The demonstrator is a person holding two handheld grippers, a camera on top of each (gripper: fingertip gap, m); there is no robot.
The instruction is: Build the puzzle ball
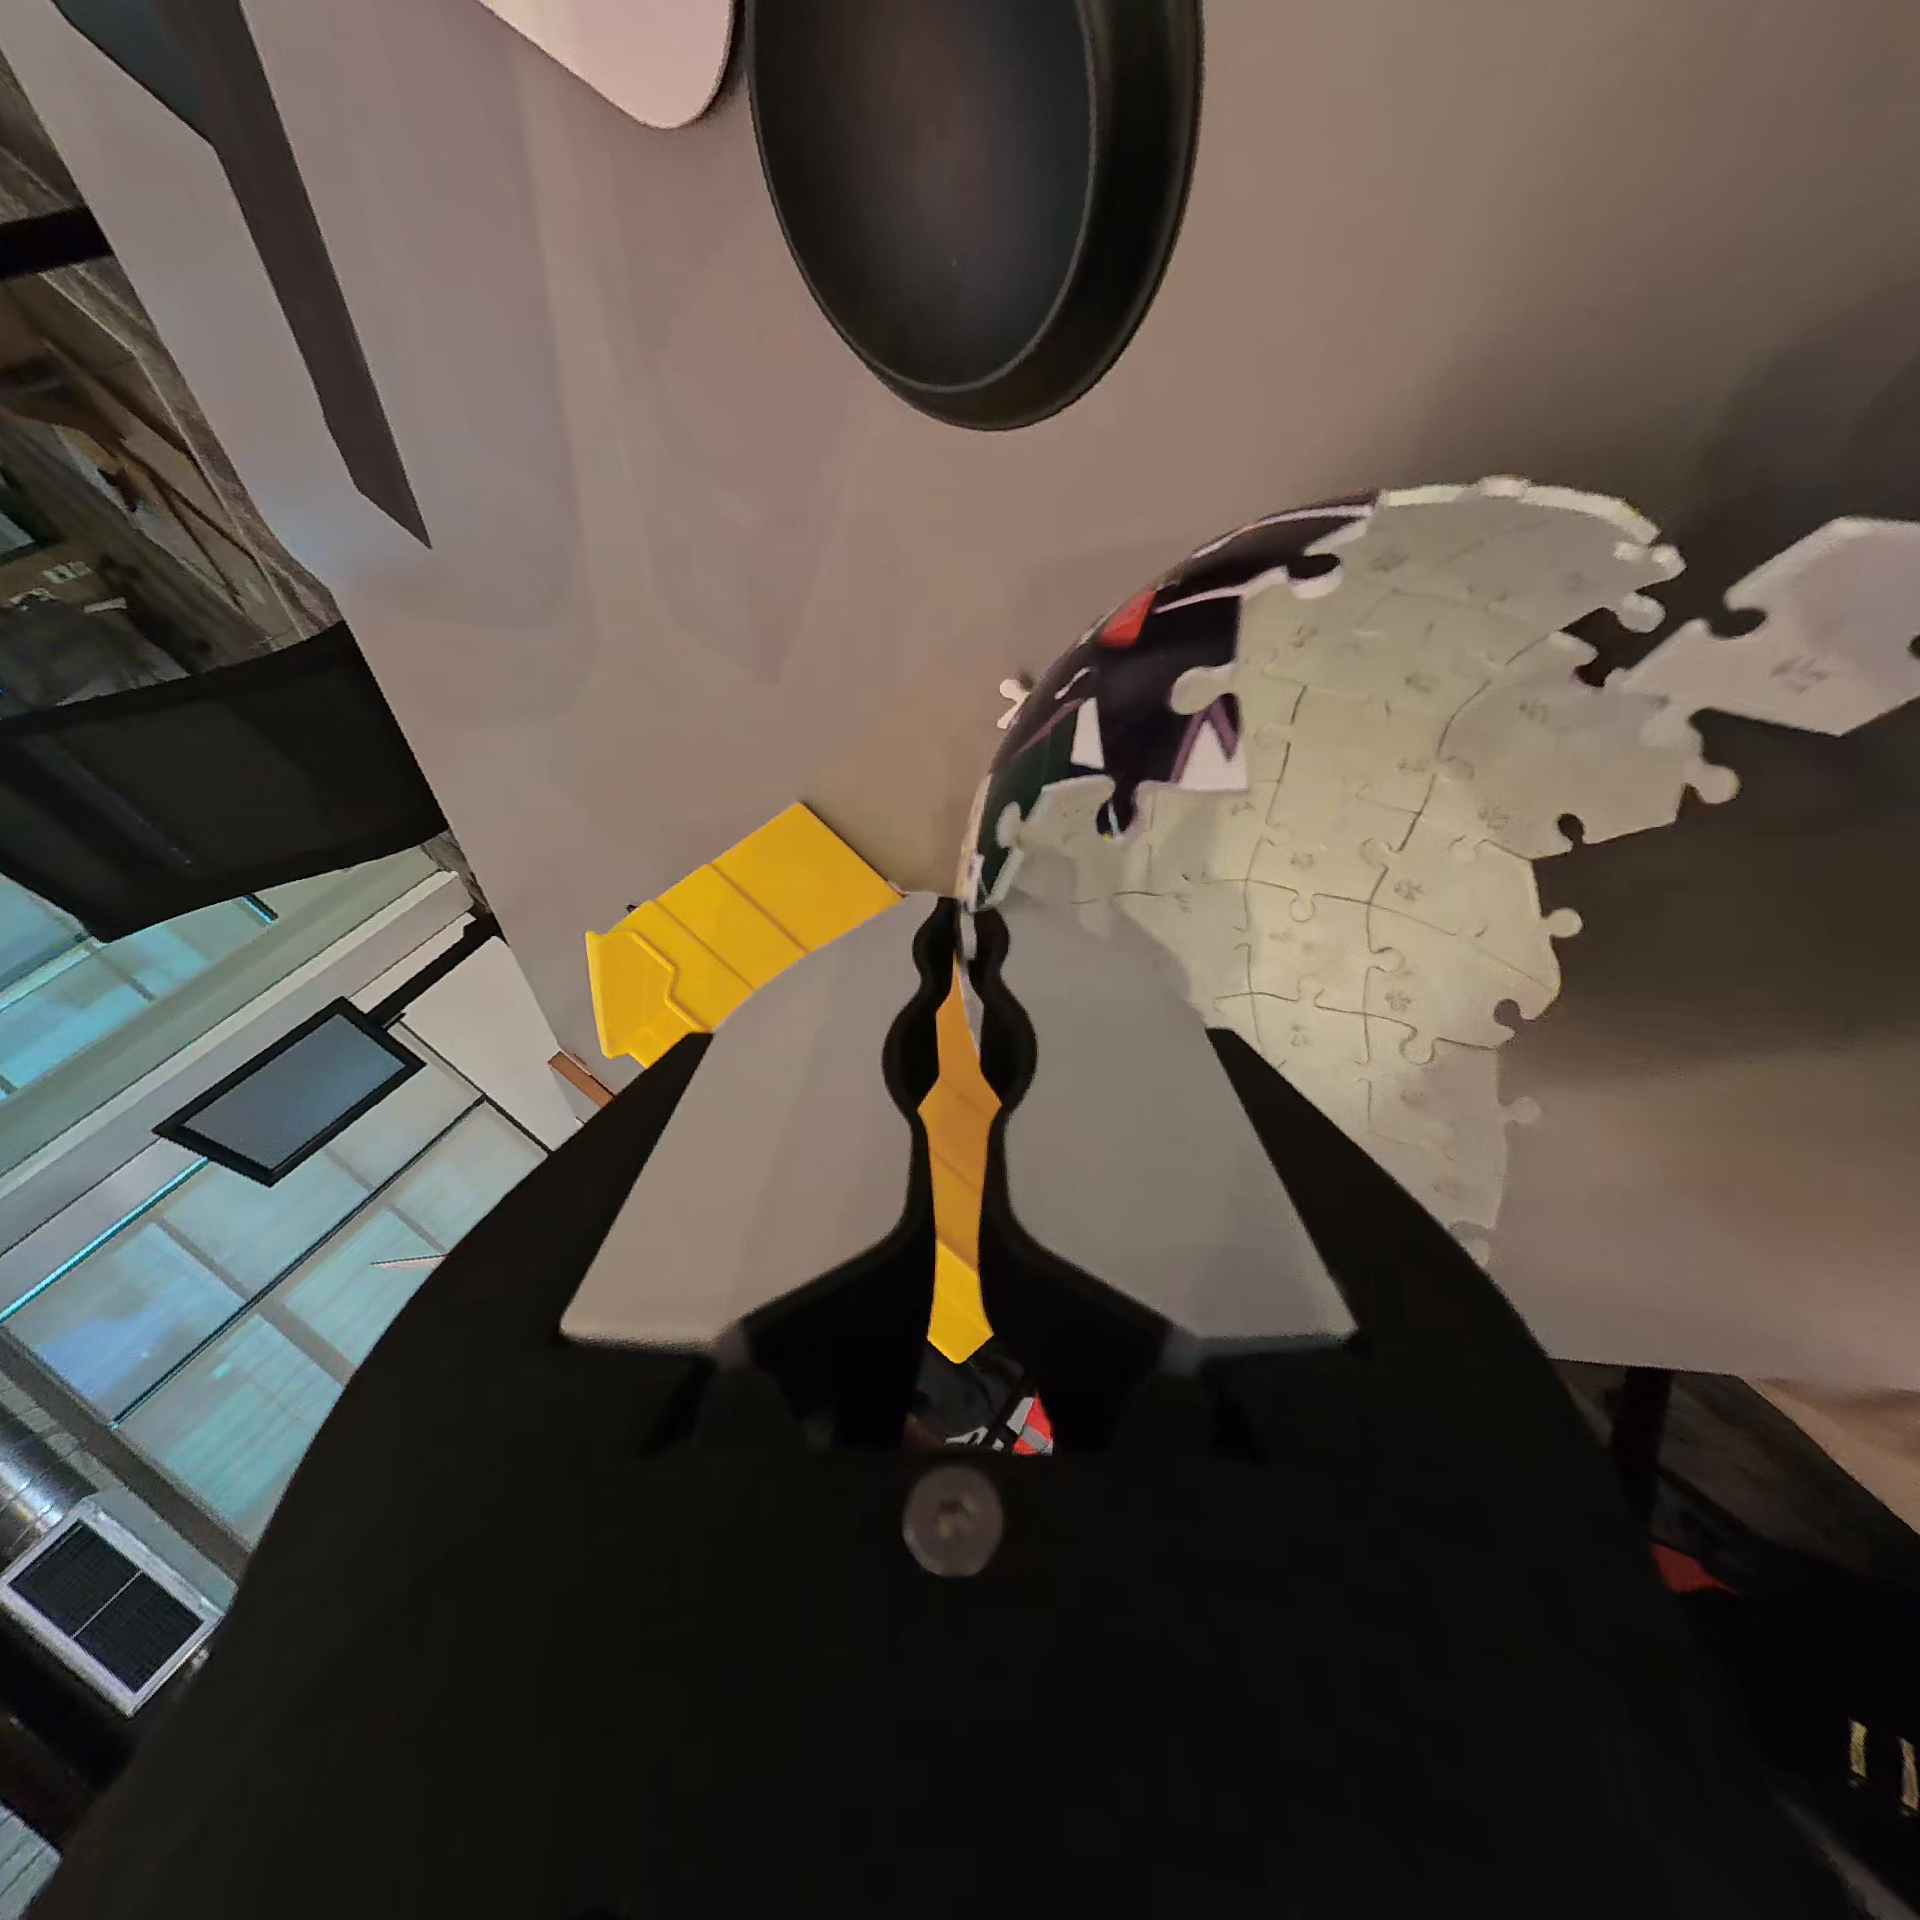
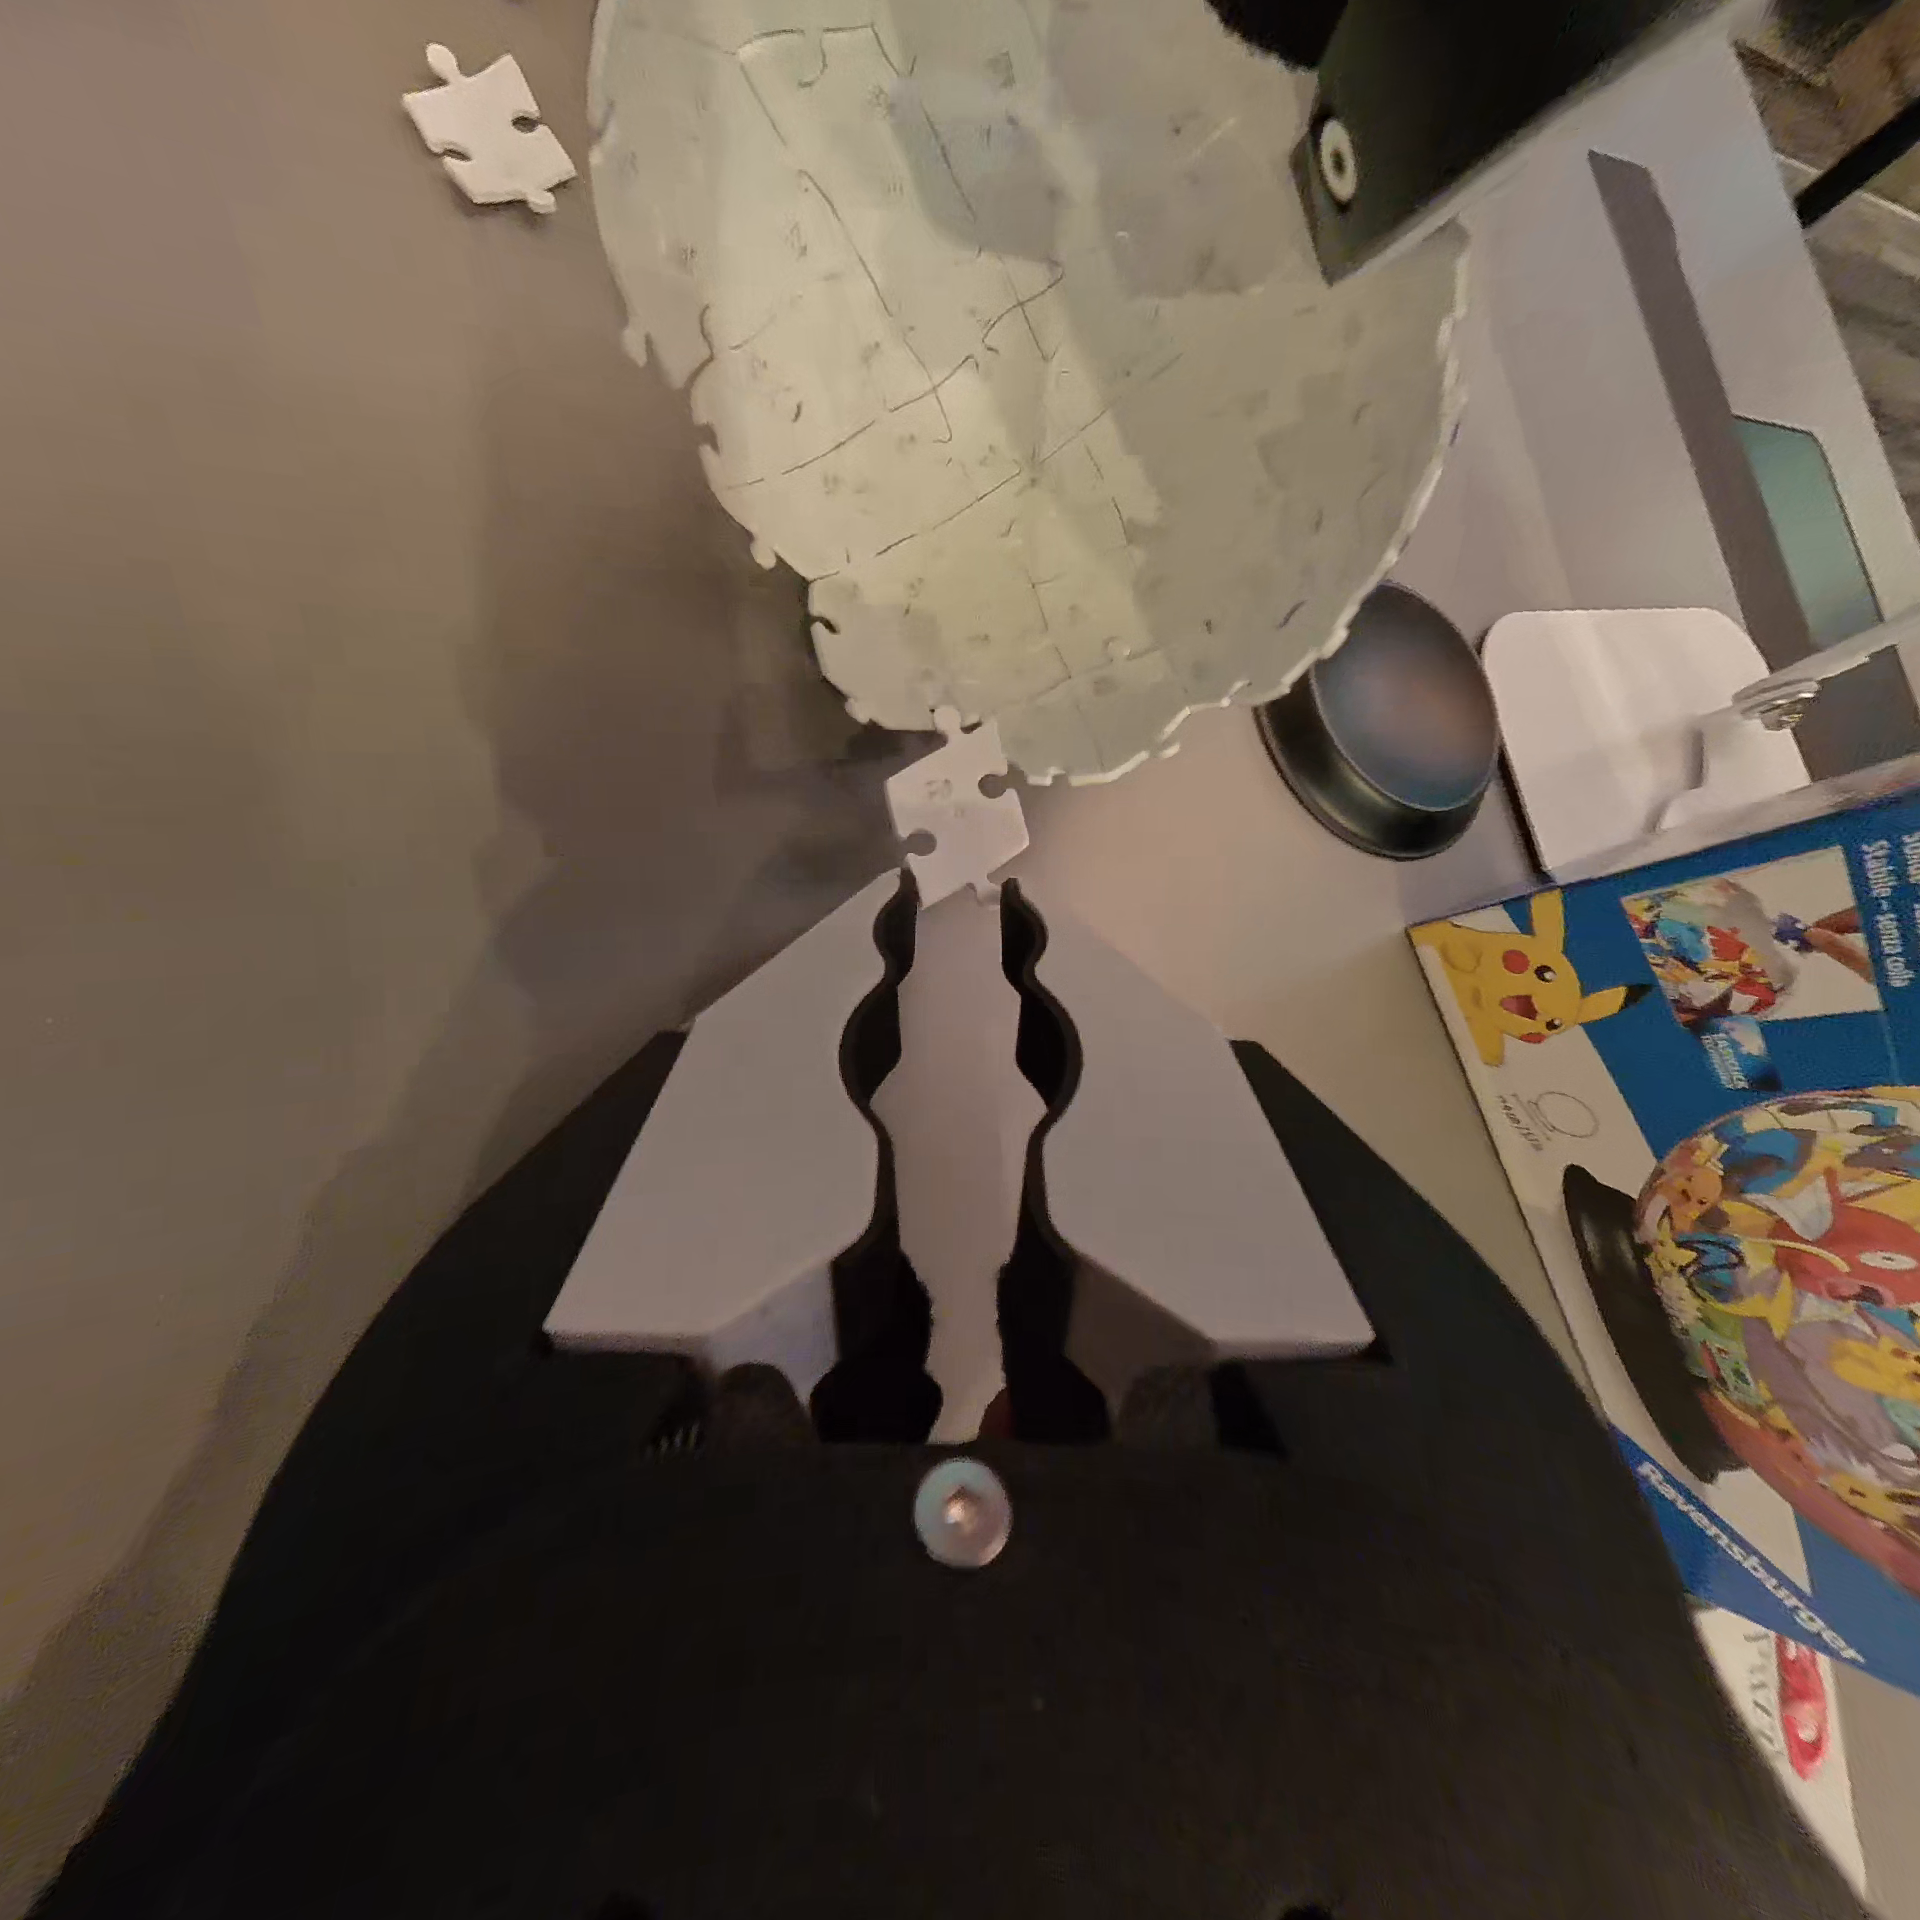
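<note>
The left claw [image 1: 961, 920] is squeezed tight on the rim of the half-made ball [image 1: 1382, 862], holding it up just past its tips. The right claw [image 2: 958, 883] pinches one white piece [image 2: 958, 821] at its tips, and the piece touches the ball's bumpy edge [image 2: 966, 727] right ahead. About half the ball looks built. The open side is still big. One loose piece [image 2: 486, 130] lies far ahead and to the left of the right claw. The box [image 2: 1714, 1195] sits to its right.
</note>
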